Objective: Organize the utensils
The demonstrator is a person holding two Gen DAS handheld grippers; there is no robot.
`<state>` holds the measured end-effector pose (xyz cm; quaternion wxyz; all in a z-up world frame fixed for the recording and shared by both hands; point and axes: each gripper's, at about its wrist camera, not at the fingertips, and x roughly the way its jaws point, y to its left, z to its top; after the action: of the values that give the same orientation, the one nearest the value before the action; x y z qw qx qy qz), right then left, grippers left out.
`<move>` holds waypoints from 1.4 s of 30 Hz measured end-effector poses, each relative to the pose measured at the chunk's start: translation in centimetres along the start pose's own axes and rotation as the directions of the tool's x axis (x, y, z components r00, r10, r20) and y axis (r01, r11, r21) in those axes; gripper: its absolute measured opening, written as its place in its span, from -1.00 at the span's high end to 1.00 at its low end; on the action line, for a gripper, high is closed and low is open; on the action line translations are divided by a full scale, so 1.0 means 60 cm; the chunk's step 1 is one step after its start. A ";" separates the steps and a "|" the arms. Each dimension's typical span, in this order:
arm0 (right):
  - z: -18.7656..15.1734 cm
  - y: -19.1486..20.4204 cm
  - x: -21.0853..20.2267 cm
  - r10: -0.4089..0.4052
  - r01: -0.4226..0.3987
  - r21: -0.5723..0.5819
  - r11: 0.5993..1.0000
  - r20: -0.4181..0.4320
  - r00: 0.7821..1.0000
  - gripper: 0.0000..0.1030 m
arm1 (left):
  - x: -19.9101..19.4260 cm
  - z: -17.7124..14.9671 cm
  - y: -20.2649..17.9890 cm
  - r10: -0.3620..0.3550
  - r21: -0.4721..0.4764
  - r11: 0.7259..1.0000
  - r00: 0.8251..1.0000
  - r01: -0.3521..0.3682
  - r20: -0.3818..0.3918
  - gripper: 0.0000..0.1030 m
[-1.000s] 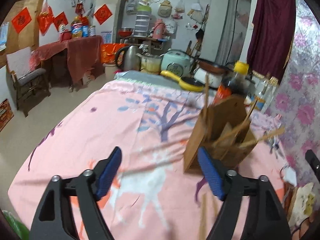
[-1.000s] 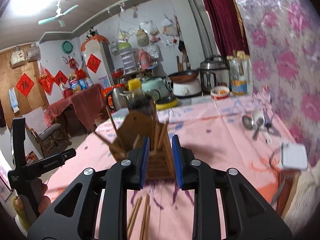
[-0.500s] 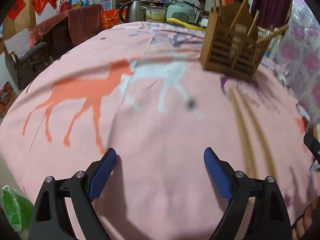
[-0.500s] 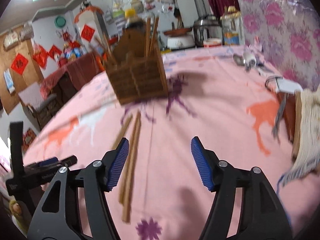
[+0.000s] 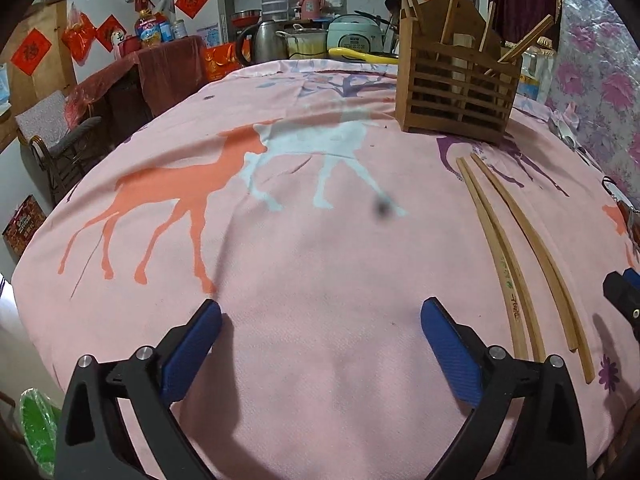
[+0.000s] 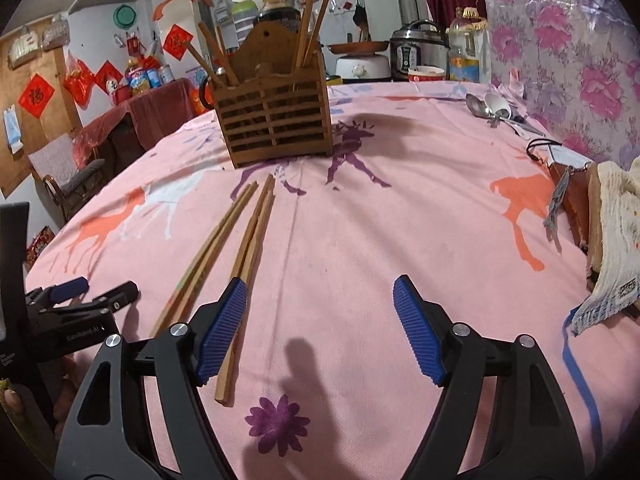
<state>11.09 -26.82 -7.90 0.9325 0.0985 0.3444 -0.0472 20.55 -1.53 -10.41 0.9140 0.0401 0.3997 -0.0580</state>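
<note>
Two pairs of wooden chopsticks (image 6: 224, 248) are lying loose on the pink deer-print cloth of the table (image 6: 400, 240), in front of the slatted wooden holder (image 6: 276, 120), their long axes running from near the camera away toward the holder, the thin tips pointing at it and the thick square ends lying closest to the grippers. In the left wrist view the same chopsticks (image 5: 516, 248) are showing as curved lines at the right, bent by the lens, so how many sticks there are is hard to count there. In the right wrist view the near end of one pair is passing behind the right gripper's left finger, so part of it is hidden. More chopsticks are standing in the holder (image 5: 456, 92), leaning outward in different directions; their lower ends are hidden behind the slats. The right gripper (image 6: 320, 308) is hovering low over the cloth with its jaws spread and having just been opening, nothing between the pads, the nearest pair lying just beside its left finger. The left gripper (image 5: 320, 332) is also spread wide, its jaws having just been opening over bare cloth, apart from the chopsticks. Spoons (image 6: 492, 110) are lying at the table's far right edge, small and partly blurred.
</note>
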 end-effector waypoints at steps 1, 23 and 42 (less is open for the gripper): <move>0.000 -0.001 -0.002 -0.004 0.004 0.002 1.000 0.009 1.000 -0.44 | 0.000 -0.001 0.000 0.000 0.000 1.000 1.000 0.000 0.005 -0.92; -0.025 -0.010 -0.029 -0.100 0.096 0.059 0.994 0.072 0.992 -0.76 | -0.010 -0.014 0.000 0.007 -0.002 1.000 1.000 -0.007 0.029 -0.92; -0.051 0.005 -0.036 -0.105 0.106 -0.031 0.994 0.042 0.994 -0.76 | -0.029 -0.038 0.004 -0.011 0.019 1.000 0.996 0.009 0.086 -0.90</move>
<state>7.53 -25.83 -8.74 0.9369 0.0640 0.3308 -0.0927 17.75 -0.89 -10.64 0.9295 0.0443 0.3597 -0.0679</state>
